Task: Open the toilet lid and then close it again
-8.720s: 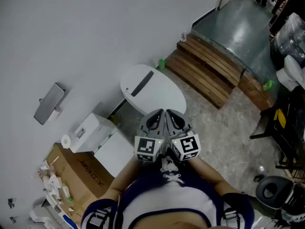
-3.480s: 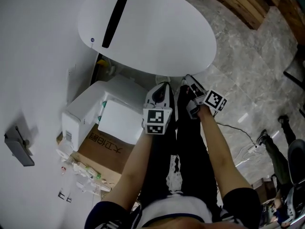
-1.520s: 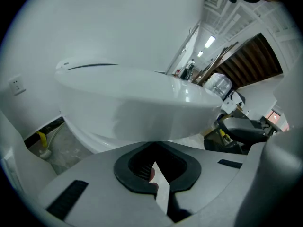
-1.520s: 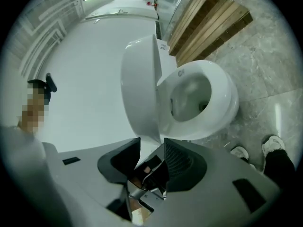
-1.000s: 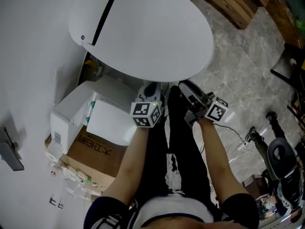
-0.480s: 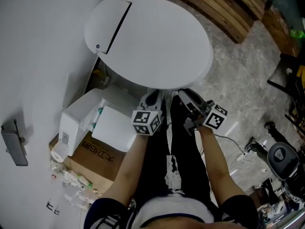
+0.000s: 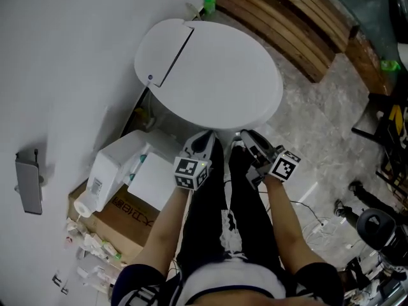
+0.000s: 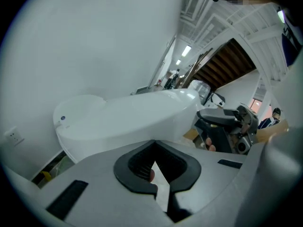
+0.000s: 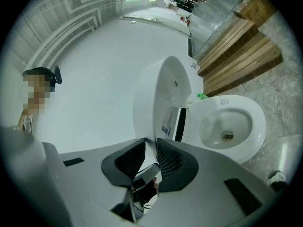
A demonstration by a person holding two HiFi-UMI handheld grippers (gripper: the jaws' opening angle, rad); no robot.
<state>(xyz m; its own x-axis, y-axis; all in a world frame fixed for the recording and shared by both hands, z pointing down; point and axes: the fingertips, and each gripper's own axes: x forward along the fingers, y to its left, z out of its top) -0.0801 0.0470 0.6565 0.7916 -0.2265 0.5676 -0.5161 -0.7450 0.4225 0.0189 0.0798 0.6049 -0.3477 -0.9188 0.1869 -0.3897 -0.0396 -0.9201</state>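
Observation:
The white toilet lid (image 7: 217, 75) is an oval below me in the head view, and both grippers sit at its front edge. My right gripper (image 7: 245, 138) has just been closing, and its pads now press on the lid's rim. In the right gripper view the lid (image 9: 156, 93) is lifted off the seat, its edge runs between the jaws (image 9: 150, 143), and the open bowl (image 9: 227, 122) shows beside it. My left gripper (image 7: 205, 139) is shut with nothing in it, just left of the right one. In the left gripper view the lid (image 8: 142, 115) lies ahead of it.
A white bin (image 7: 118, 164) and a cardboard box (image 7: 127, 212) stand left of the toilet by the wall. Wooden steps (image 7: 293, 18) run behind it at the upper right. The person's dark legs (image 7: 223, 196) stand right in front of the bowl.
Both grippers have risen along with the lid's front edge. The right jaws have narrowed onto the rim. The head view has pulled back, so the toilet looks smaller.

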